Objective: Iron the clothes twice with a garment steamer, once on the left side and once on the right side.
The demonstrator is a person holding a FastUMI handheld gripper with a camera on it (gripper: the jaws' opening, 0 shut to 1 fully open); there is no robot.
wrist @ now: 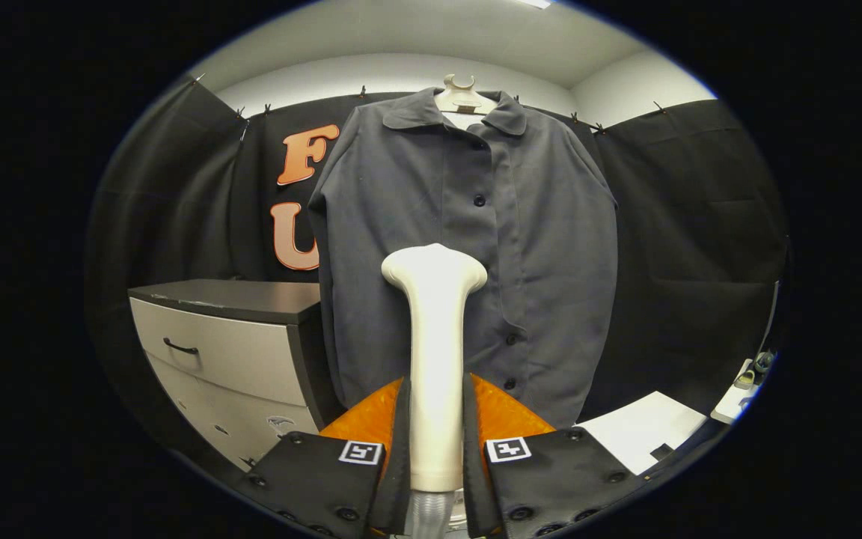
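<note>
Steamer (435, 352) between two fingers (399, 442), one shirt (461, 247)

The gripper (435, 442) has both fingers pressed on the handle of a cream plastic garment steamer (435, 337), which stands upright between them. Its flared head sits in front of a dark grey buttoned shirt (401, 224) on a pale hanger (461, 93). A grey drawer cabinet (229, 344) stands beside the shirt.
</note>
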